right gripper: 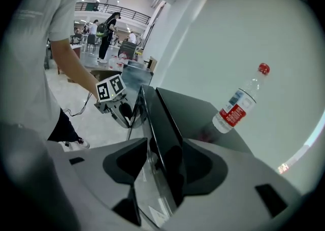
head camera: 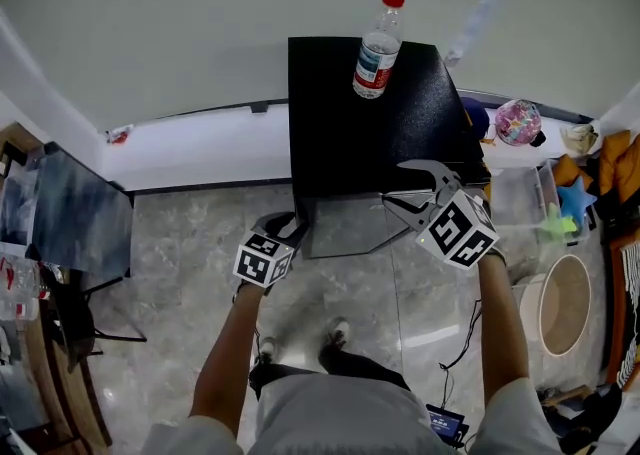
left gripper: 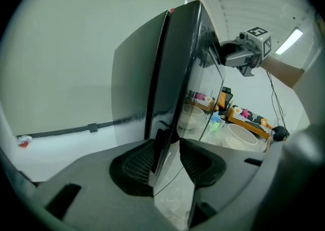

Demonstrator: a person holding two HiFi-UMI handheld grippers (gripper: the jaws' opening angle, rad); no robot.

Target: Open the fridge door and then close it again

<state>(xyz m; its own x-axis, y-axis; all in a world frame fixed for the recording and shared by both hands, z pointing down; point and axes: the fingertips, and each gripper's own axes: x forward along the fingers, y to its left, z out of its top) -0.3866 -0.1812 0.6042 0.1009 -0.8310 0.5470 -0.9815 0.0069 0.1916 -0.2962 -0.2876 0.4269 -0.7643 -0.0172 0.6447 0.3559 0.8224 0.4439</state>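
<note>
A small black fridge [head camera: 380, 133] stands against the wall, with a red-capped water bottle [head camera: 378, 48] upright on its top. Its glossy door [head camera: 345, 226] faces me and lies against the body, or nearly so. My left gripper [head camera: 283, 231] is at the door's left edge. In the left gripper view the door's edge [left gripper: 170, 72] runs between the open jaws of the left gripper [left gripper: 166, 156], and the pads are not pressing on it. My right gripper [head camera: 395, 183] is at the door's top right corner. The right gripper [right gripper: 165, 161] straddles the door's edge [right gripper: 162, 123] with its jaws open.
A dark chair [head camera: 80, 223] stands on the tiled floor at the left. To the right of the fridge are a clear bin [head camera: 520, 198], a white tub [head camera: 565, 303] and a pink ball [head camera: 518, 121]. People [right gripper: 109, 32] stand far off in the hall.
</note>
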